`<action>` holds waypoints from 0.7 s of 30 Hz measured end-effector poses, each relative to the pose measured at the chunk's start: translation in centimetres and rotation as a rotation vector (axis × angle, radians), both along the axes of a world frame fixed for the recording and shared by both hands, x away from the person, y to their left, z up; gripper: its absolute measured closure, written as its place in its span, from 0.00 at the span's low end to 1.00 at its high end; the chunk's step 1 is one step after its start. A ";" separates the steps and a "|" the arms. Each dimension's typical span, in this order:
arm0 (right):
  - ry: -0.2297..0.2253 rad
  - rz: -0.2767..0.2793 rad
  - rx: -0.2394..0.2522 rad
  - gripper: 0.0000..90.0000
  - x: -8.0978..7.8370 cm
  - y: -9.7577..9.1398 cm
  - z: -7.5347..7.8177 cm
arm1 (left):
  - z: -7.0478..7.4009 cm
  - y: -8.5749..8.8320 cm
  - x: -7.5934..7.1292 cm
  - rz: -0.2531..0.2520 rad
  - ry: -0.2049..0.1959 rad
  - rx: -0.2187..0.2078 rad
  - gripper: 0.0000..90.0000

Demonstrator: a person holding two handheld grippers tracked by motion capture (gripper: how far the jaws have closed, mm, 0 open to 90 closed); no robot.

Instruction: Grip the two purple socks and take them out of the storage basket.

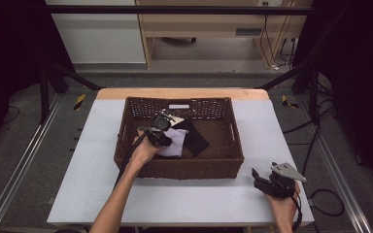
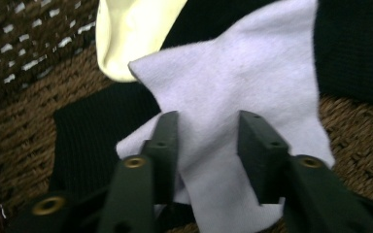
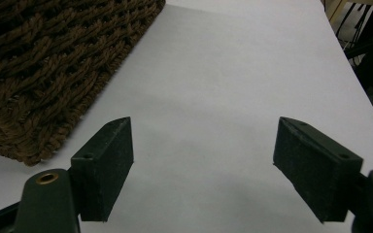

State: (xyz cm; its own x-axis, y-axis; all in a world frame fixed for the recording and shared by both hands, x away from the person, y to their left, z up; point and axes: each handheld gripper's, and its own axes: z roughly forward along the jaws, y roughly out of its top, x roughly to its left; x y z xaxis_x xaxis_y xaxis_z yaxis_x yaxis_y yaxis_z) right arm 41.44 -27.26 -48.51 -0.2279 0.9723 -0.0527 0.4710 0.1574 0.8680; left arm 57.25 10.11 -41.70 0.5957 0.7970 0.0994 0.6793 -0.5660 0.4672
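Observation:
A brown wicker basket stands mid-table and holds several cloths: a lavender one, a black one and a pale yellow one. My left gripper reaches down into the basket's left half. In the left gripper view its jaws stand partly apart astride the lavender cloth, which lies between them over the black cloth, with the pale yellow cloth beyond. My right gripper rests open on the table at the near right, nothing between its jaws.
The basket's woven corner sits just left of my right gripper. White tabletop stretches ahead of it and around the basket. Metal rails run along both sides of the table, and cables lie on the floor at right.

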 end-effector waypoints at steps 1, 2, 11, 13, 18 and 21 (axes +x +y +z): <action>-0.001 -0.001 0.000 0.25 0.0 0.0 0.0 | -0.1 0.1 0.1 0.010 0.016 -0.001 0.80; -0.001 -0.001 0.000 0.25 0.0 0.0 0.0 | -0.1 0.1 0.1 0.010 0.016 -0.001 0.86; -0.004 0.002 0.000 0.25 -0.1 0.0 0.0 | 1.2 0.7 -0.8 0.000 -0.104 -0.118 0.95; -0.004 0.000 0.002 0.25 -0.1 0.0 0.0 | 1.7 1.3 -1.0 0.025 -0.150 -0.197 0.95; -0.002 -0.002 0.002 0.25 0.0 -0.1 0.0 | 2.7 2.5 -1.6 0.053 -0.245 -0.296 0.96; -0.003 -0.003 0.004 0.25 0.0 -0.1 0.0 | 2.9 2.6 -1.8 0.049 -0.276 -0.312 0.96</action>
State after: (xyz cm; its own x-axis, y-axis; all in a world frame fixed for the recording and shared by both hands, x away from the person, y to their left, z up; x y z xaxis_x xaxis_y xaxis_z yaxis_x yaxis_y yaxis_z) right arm 41.40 -27.35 -48.51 -0.2247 0.9732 -0.0489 0.4691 0.1521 0.8699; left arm 55.42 12.76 -38.81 0.5410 0.8410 -0.0010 0.5271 -0.3382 0.7796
